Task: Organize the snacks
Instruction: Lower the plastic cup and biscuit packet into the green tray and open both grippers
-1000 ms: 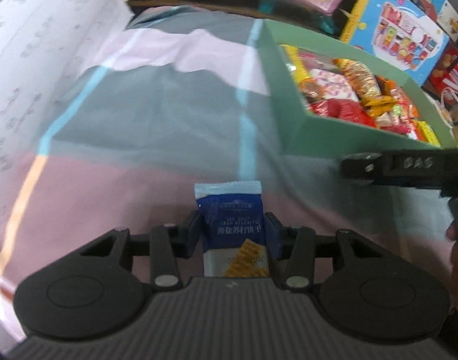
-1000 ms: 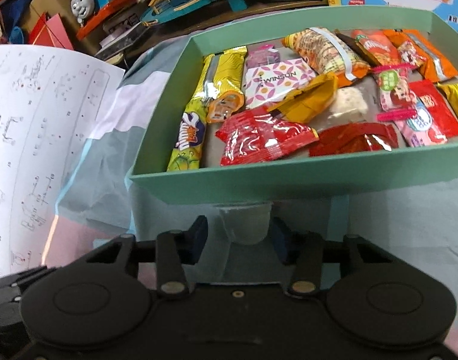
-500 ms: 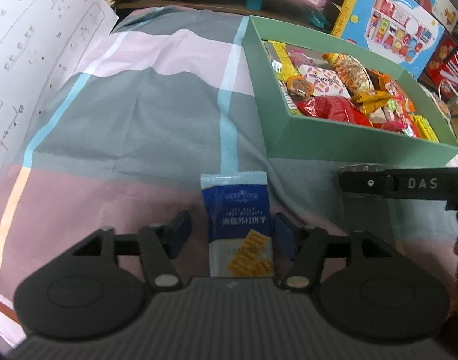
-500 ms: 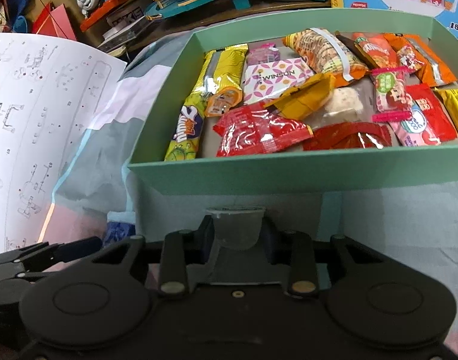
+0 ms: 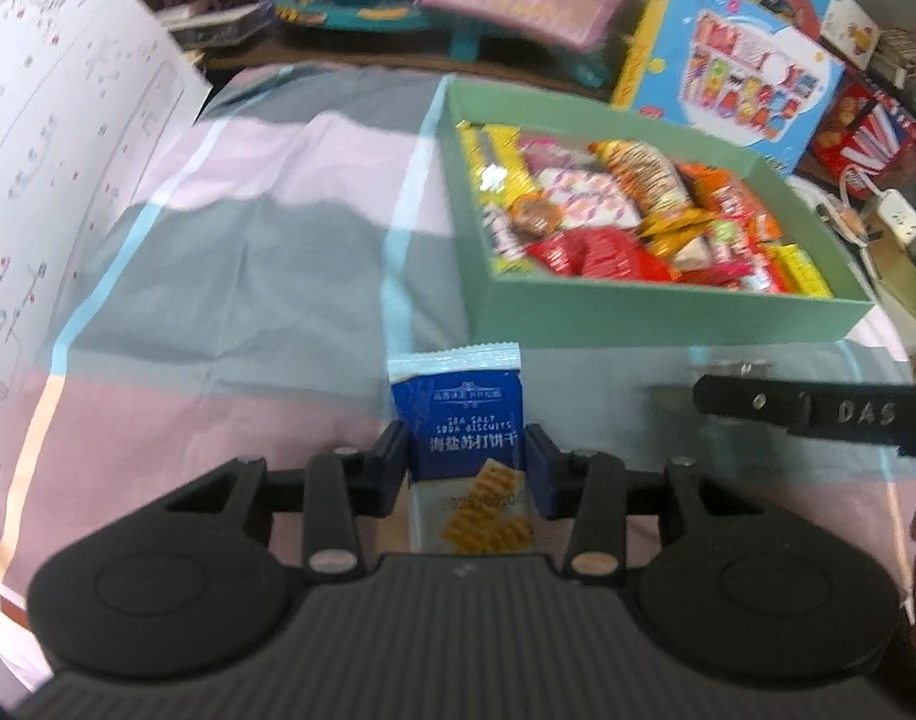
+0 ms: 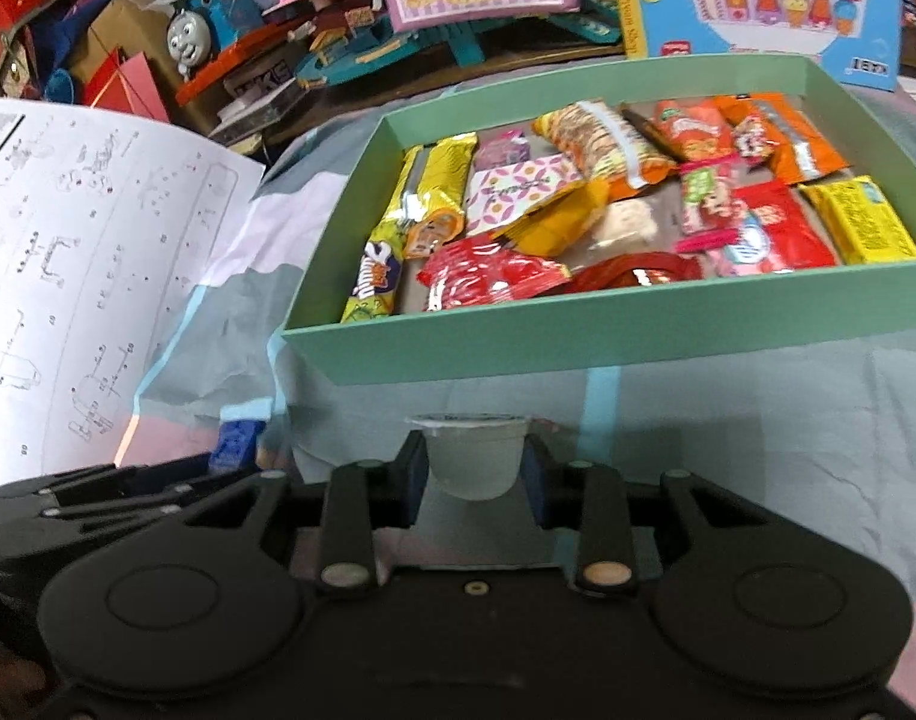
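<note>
The left gripper (image 5: 467, 465) is clamped on a blue biscuit packet (image 5: 461, 420), which stands upright between the pads at lower centre of the left view. The jaws have just been closing a little further on it. The right gripper (image 6: 476, 468) pinches a small clear jelly cup (image 6: 473, 450) at lower centre of the right view, with its rim toward the camera's far side.

The cup is the bigger risk. It is smooth and rounded, held only by its sides, so it could squirt out if the grip loosens or the hand jerks. The packet is soft and may fold or slide in the pads.

The green box (image 6: 608, 336) sits in the upper right of both views, already crowded with wrappers. Its near wall stands between both grippers and the inside, so each load probably has to go over that rim; a low approach would knock the wall or shove the box along the cloth (image 5: 248, 276). Bare floor in the box is scarce, so a dropped item may land on other snacks and roll.

The two grippers are near each other and could collide. An instruction sheet (image 6: 86, 252) fills the left.
</note>
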Tool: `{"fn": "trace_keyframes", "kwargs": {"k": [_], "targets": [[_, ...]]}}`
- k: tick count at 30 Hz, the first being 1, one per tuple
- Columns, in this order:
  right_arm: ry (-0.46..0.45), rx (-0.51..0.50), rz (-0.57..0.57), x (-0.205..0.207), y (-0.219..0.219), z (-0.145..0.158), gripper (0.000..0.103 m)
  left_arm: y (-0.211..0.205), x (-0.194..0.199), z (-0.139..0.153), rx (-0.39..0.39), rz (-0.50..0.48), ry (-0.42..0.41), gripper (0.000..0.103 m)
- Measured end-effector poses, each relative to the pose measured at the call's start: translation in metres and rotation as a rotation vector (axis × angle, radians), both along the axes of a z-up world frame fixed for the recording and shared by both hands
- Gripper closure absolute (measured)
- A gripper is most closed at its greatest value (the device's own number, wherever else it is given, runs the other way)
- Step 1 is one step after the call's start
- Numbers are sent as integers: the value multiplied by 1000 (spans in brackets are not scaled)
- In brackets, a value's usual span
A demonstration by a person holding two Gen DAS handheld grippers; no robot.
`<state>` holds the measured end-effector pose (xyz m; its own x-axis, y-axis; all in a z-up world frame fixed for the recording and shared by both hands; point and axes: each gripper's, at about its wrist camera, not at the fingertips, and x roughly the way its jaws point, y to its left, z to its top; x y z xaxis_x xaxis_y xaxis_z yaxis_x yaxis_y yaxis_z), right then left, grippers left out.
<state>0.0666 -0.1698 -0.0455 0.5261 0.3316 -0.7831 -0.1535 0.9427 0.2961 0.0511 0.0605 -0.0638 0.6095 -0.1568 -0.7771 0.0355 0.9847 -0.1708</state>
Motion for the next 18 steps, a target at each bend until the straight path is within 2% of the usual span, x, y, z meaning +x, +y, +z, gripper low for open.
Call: {"fn": "trace_keyframes", "kwargs": {"k": [9,18], "targets": [[-52,57,-86,-10,-42,23,71,-31,13,28,-22,-64,-46,62],[-96,87,-188,1,-92,42,70,-55,57,43,-18,-104,-83,62]]}}
